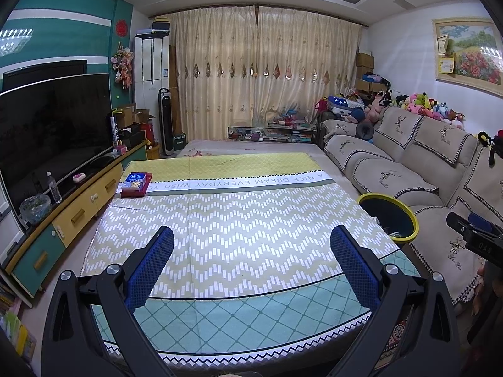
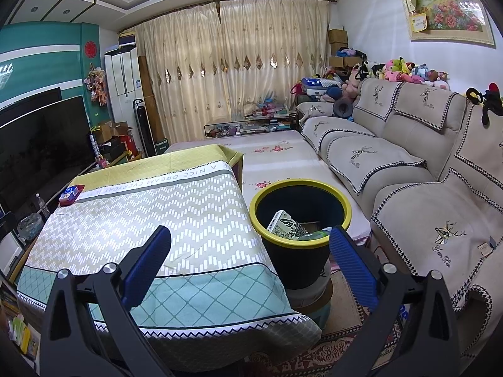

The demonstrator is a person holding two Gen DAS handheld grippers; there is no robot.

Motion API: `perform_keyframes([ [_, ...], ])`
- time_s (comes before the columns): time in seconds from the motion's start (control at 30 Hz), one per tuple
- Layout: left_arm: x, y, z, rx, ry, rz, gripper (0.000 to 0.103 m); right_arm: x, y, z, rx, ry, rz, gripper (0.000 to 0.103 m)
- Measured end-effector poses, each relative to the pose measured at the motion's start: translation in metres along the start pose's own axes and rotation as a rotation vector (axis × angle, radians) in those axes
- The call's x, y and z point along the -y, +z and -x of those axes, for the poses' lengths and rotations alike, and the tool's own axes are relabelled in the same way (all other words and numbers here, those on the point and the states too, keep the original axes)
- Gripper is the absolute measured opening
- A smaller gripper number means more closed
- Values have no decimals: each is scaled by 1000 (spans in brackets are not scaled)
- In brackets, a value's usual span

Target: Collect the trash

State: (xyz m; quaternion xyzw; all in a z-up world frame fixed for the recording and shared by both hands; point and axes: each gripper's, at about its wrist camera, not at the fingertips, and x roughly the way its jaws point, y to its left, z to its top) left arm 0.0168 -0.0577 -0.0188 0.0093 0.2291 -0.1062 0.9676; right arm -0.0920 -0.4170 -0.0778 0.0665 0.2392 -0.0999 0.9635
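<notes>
The dark round bin with the yellow rim (image 2: pixel 301 216) stands just beside the cloth-covered surface (image 2: pixel 141 220), between it and the beige sofa (image 2: pixel 408 169). It already holds a green-patterned carton (image 2: pixel 284 226) and what looks like a bottle. I see no loose trash on the cloth; only a red tray with a blue tissue pack (image 1: pixel 135 183) sits at the far left corner. My left gripper (image 1: pixel 251 264) and right gripper (image 2: pixel 250 264) both hang empty with fingers wide. I judge collection nearly done; next I would scan for leftovers.

black hand-held gripper (image 1: pixel 251 245) frames, blue textured pads (image 1: pixel 147 270), silver screws.
</notes>
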Motion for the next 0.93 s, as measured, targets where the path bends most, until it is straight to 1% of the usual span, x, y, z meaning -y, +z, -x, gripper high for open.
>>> perform_keyframes([
  [0.37, -2, -1, -9, -15, -6, 10, 98, -3, -3, -2, -9, 0, 0, 96],
  [0.53, -4, 0, -14, -18, -25, 24, 98, -2, -4, -8, -20, 2, 4, 96],
  [0.63, -6, 1, -20, -30, -19, 27, 98, -5, -3, -13, -26, 2, 17, 96],
  [0.73, -10, 4, -37, -63, -15, 19, 98, -10, 3, -23, -21, 4, 33, 96],
  [0.8, -16, 9, -56, -96, -11, 17, 98, -17, 11, -40, -40, 14, 49, 96],
  [0.93, -40, 17, -112, -161, 54, 30, 98, -46, 33, -89, -89, 98, 72, 96],
])
